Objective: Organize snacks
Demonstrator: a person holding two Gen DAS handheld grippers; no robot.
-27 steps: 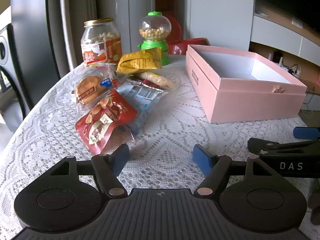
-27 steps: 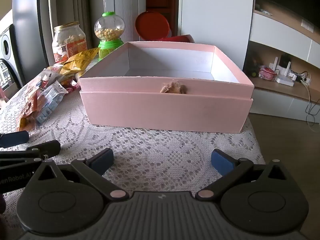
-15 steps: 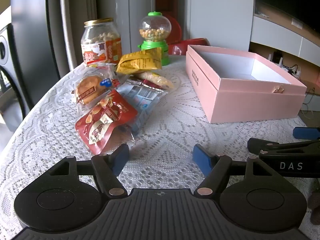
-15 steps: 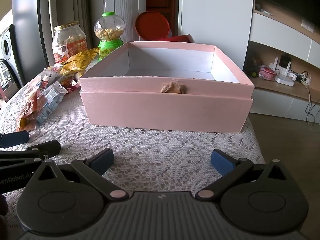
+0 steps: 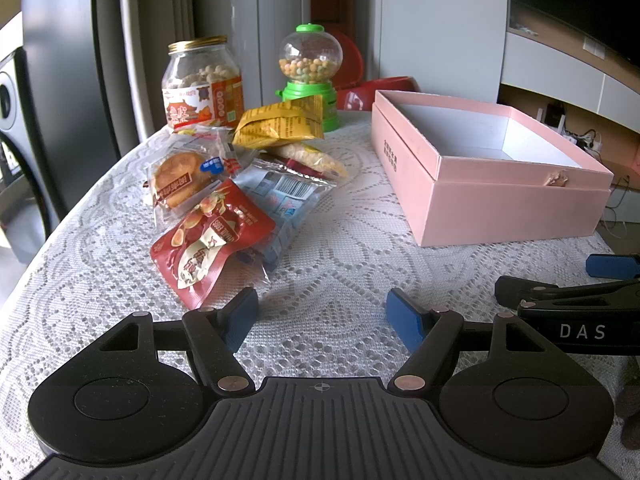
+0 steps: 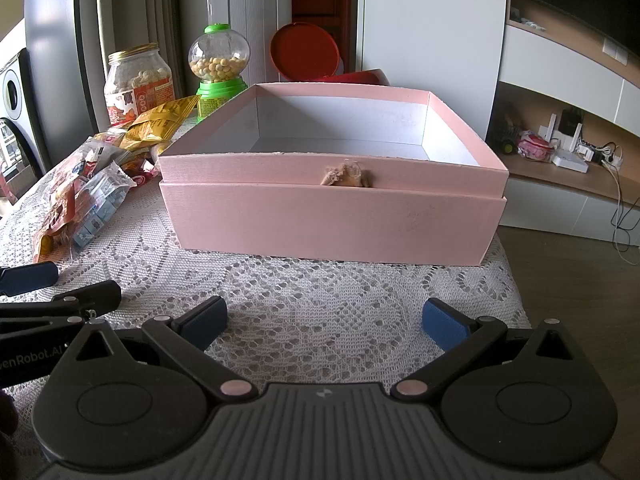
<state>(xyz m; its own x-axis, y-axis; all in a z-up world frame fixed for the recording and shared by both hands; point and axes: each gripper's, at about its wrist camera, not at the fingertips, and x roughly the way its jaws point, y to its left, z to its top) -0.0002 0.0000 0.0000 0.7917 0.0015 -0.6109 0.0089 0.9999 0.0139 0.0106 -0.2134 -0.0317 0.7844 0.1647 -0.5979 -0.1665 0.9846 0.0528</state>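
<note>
Both grippers are just hanging over the table with nothing in them. The left gripper [image 5: 322, 316] has its blue-padded fingers spread wide, only bare white lace tablecloth [image 5: 340, 248] between them, and its left pad sits just beside the corner of the red foil snack pouch [image 5: 210, 240] without clearly touching it. The right gripper [image 6: 324, 320] is spread as wide as it goes, also over bare lace, pointing straight at the front wall of the pink cardboard box [image 6: 332, 216].

Compared with the frames from a moment ago, basically nothing has changed: same gripper spots, same spread, the snacks haven't budged.

The snacks themselves are in a loose pile on the left part of the table, well apart from the box. The red pouch lies nearest, overlapping a clear bag of small blue-and-white packets [image 5: 286, 196]. Behind that there's a clear-wrapped round golden pastry [image 5: 178, 180], a yellow crinkly packet [image 5: 280, 126] propped on top of a pale cracker pack [image 5: 316, 160]. At the back stand a glass jar with a gold lid [image 5: 202, 84] full of pale nuts or puffs, and a little green-based candy dispenser with a clear globe [image 5: 310, 76].

The box is open on top, white inside, nothing in it, with a small beige tassel-ish knot [image 6: 346, 174] on its front rim.
</note>
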